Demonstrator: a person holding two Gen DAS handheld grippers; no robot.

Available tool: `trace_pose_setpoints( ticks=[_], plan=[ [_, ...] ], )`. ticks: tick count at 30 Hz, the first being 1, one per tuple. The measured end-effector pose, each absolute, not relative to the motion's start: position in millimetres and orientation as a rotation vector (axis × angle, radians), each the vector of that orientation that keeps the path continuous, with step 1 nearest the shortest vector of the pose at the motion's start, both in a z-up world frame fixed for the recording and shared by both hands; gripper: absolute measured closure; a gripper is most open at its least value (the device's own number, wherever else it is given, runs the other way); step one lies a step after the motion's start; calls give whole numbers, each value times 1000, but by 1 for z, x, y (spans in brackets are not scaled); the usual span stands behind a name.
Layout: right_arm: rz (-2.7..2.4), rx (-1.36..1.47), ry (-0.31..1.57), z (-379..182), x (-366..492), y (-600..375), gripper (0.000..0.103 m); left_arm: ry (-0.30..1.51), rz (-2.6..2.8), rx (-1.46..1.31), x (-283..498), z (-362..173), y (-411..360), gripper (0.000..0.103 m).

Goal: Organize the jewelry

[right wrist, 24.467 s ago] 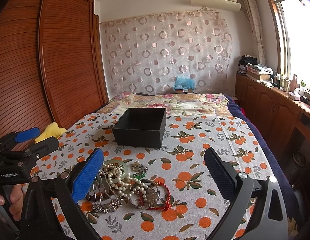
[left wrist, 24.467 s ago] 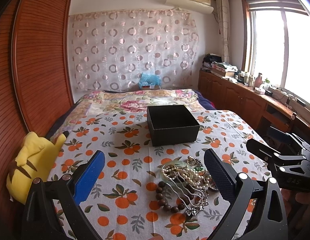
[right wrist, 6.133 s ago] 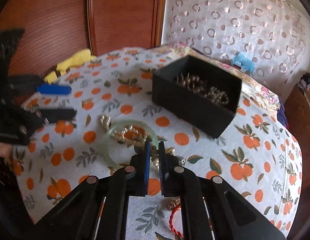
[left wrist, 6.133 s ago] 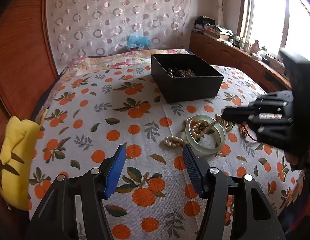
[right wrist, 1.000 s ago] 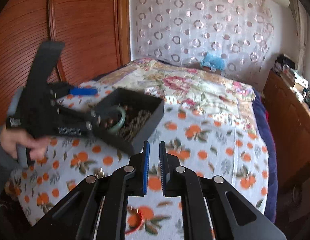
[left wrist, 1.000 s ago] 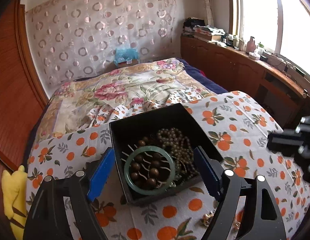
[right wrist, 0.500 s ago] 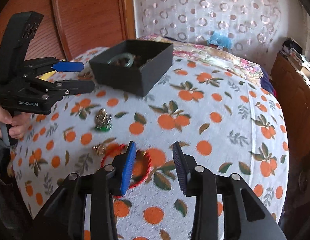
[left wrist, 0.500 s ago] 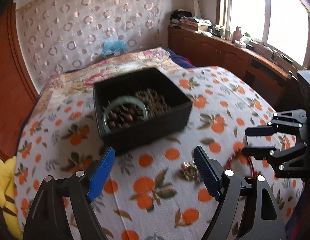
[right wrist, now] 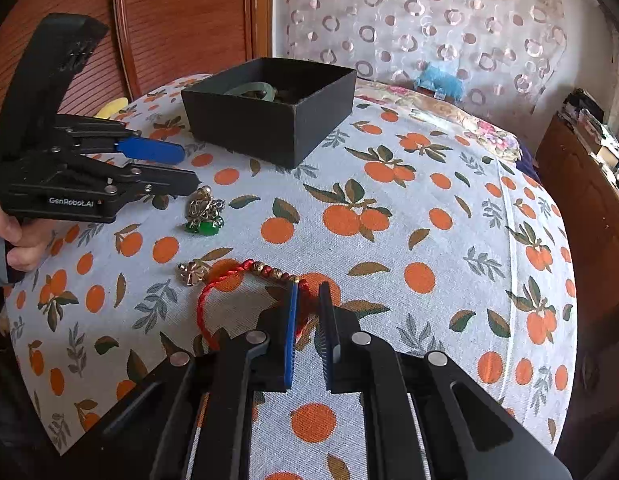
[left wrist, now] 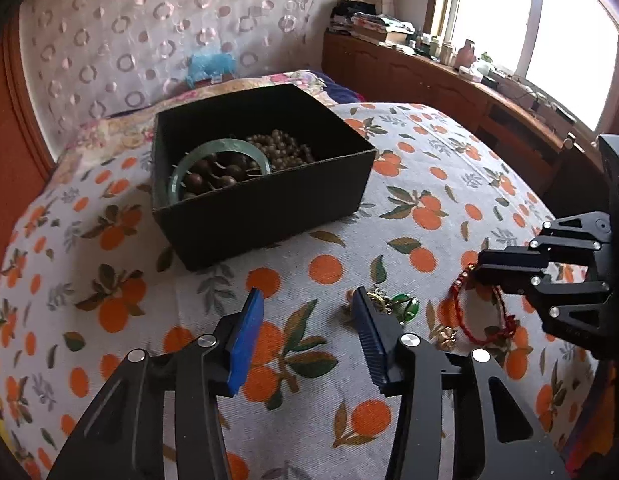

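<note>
Right gripper [right wrist: 308,294] jaws closed narrow on red bracelet [right wrist: 229,280] for pickup; left gripper [left wrist: 307,306] jaws had been closing, half-open, empty, green-stone piece [left wrist: 393,304] just beside.

one black box [left wrist: 261,216], three loose jewelry pieces [right wrist: 204,216], two grippers [left wrist: 307,334]

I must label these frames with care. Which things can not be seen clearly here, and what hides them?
- Black box, right wrist view: its near wall hides most contents; only the green bangle shows.
- Red cord bracelet, right wrist view: the right gripper covers its near part, so the grip itself is unclear.
- Gold charm, left wrist view: too small to identify.
</note>
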State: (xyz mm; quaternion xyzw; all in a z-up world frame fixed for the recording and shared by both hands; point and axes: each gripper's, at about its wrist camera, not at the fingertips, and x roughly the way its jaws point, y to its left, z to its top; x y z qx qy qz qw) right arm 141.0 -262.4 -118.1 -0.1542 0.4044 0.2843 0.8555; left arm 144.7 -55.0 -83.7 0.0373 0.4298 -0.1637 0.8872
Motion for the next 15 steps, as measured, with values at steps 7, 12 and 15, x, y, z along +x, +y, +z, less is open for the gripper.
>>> trace_pose_setpoints(
  ticks=[7, 12, 15],
  plan=[
    [602, -317, 845, -118, 139, -264, 91, 913, -378, 61, 149, -87, -65, 67],
    [604, -315, 844, -117, 138, -265, 91, 914, -389, 73, 153, -87, -73, 81],
    [606, -312, 843, -117, 139, -265, 91, 916, -407, 63, 152, -88, -74, 91]
  ],
)
